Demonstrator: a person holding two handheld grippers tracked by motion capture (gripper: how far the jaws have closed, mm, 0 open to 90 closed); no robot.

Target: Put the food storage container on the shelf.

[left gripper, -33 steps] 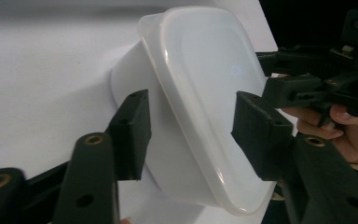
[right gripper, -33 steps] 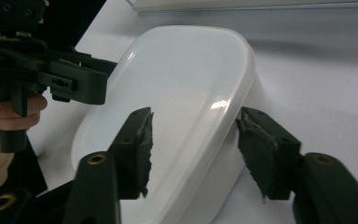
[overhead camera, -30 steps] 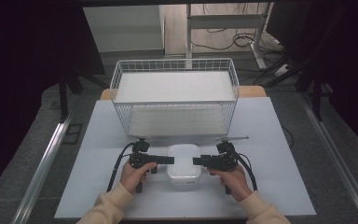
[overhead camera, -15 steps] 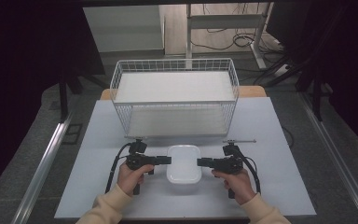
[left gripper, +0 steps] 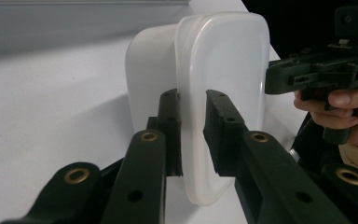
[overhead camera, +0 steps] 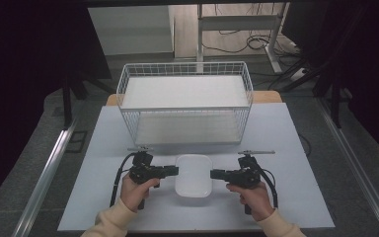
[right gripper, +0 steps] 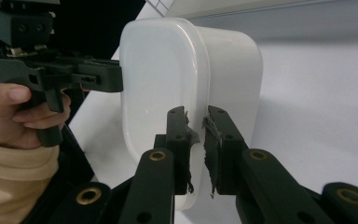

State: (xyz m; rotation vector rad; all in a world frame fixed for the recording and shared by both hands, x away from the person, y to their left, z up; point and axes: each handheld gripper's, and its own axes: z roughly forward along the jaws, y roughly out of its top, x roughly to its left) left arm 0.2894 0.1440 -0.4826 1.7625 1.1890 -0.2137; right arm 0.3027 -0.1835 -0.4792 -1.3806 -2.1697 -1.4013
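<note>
High view showed the left claw (overhead camera: 173, 171) and right claw (overhead camera: 215, 174) at either side of the white rounded plastic container (overhead camera: 193, 175), low on the white tabletop (overhead camera: 286, 148) before the white wire basket (overhead camera: 185, 101); both claws' jaws had just been closing, and each now pinched the container's rim (left gripper: 193, 121), left and right alike (right gripper: 196, 126); a two-handed lift looked ready. Whether the container had left the tabletop was hard to tell; its contents were hidden beneath the lid.
</note>
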